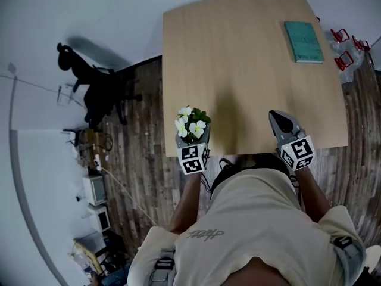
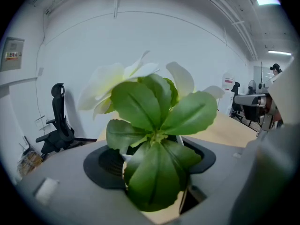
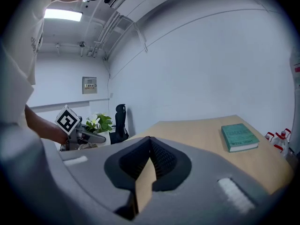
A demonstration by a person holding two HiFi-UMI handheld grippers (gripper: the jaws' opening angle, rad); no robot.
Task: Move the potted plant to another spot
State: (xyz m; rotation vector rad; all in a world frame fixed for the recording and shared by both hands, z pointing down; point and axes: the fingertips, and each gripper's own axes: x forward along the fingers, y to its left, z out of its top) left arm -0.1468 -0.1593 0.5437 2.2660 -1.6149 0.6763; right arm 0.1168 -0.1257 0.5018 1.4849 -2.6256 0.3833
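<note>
The potted plant, green leaves and white flowers in a small white pot, hangs over the near left corner of the wooden table. My left gripper is shut on its pot. In the left gripper view the leaves fill the space between the jaws and hide the pot. My right gripper hovers over the table's near edge on the right, shut with nothing in it; its tips meet. The right gripper view also shows the plant in the left gripper.
A teal book lies near the table's far right corner. Red objects sit on the floor beyond the right edge. A black office chair stands to the left by the white wall. Clutter lines the floor at lower left.
</note>
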